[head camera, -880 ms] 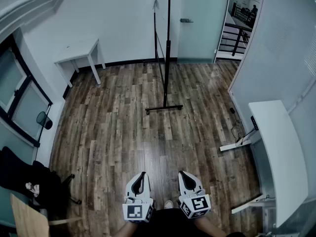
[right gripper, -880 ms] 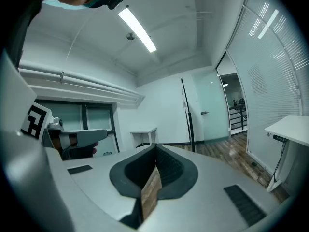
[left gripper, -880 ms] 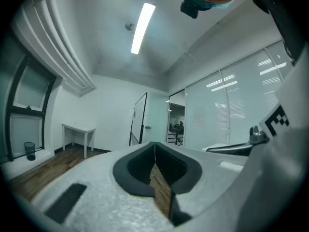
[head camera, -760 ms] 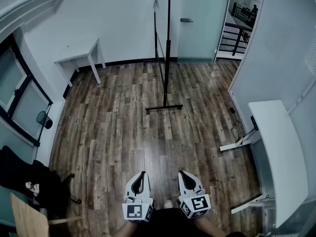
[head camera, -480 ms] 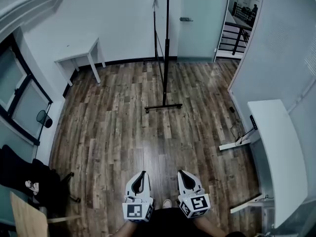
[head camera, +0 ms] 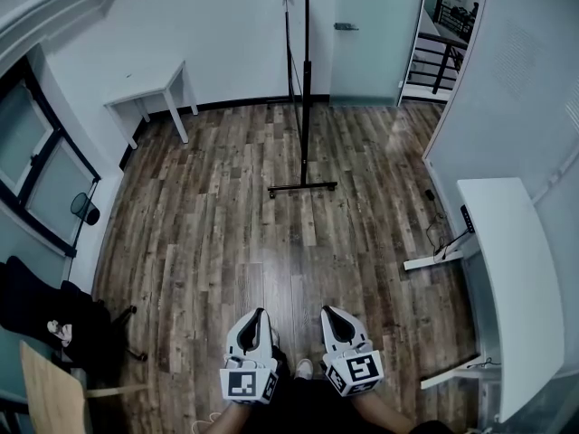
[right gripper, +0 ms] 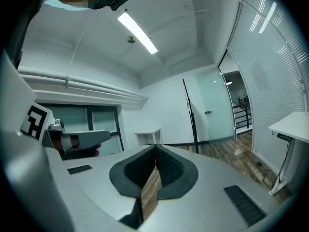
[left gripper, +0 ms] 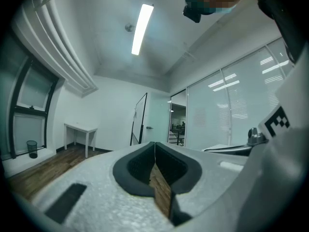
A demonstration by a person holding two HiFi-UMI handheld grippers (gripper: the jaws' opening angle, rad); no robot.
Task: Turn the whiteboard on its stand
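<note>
Across the floor, whiteboard seemingly edge-on, left gripper, right gripper closed, empty.

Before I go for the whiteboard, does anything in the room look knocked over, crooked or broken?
Nothing stands out. The whiteboard sits upright on its stand across the room; the left gripper and right gripper are both shut, holding nothing.
</note>
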